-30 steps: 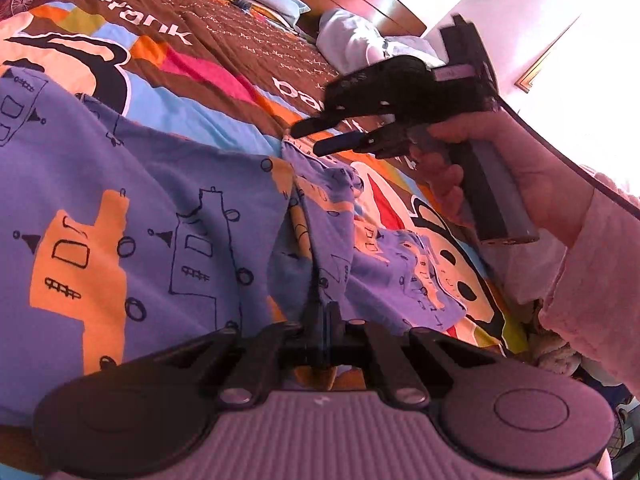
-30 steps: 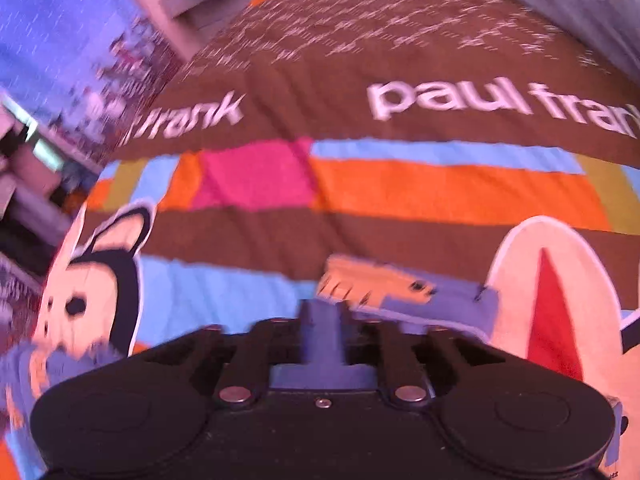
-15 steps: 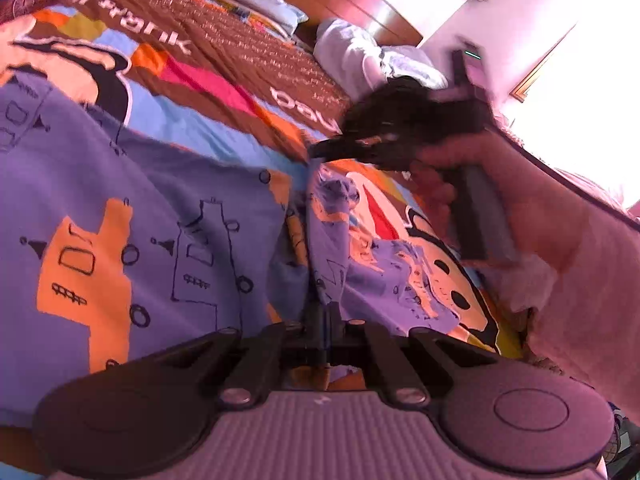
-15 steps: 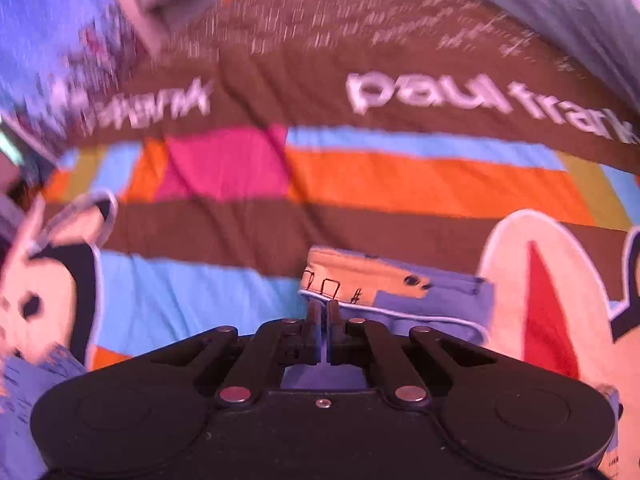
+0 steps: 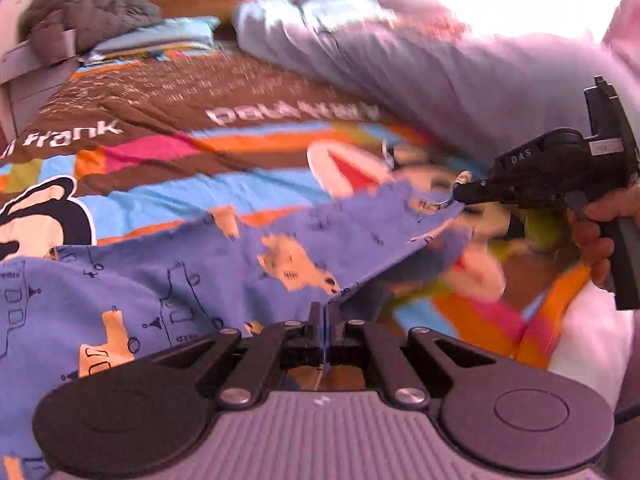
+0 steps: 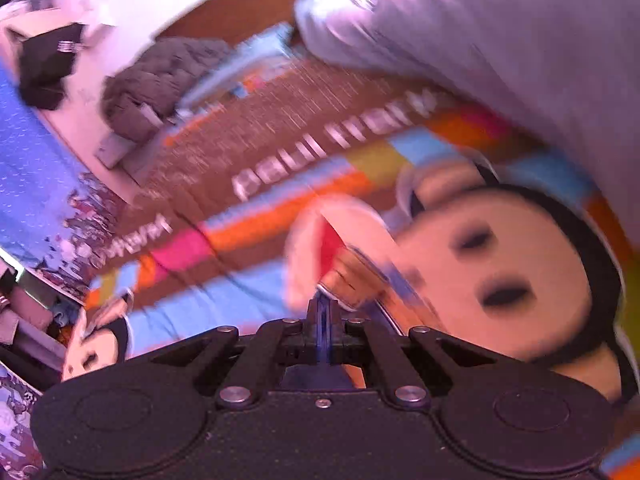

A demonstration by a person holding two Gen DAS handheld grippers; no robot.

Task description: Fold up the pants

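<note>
**Both tools pinched on one edge of the pants, cloth lifted between them**

Left tool (image 5: 323,322): jaws clenched on a thin fold of the blue printed pants (image 5: 168,280); the cloth edge comes straight out of the closed tips. Grip sits at a corner of the fabric, likely so the edge can be carried rather than dragged.

Right tool (image 5: 460,196), seen from the left wrist at about 2 o'clock: tips also shut on the same garment, at the far end of that edge. In its own view the right tool's jaws are closed with a sliver of blue cloth caught between them. A hand (image 5: 600,236) wraps its grip.

Between the two pinches the edge runs taut and raised, with shadow beneath it at 3 o'clock. Holding two points apart keeps the edge straight, which suits laying one half over the other.

The rest of the pants lies flat from 7 to 10 o'clock on the striped cartoon bedspread (image 5: 160,196).

Beyond, at 12 to 1 o'clock, pale grey bedding (image 5: 420,64); grey quilted bundle (image 5: 92,12) at 11 o'clock by the headboard. Right view is heavily blurred.
</note>
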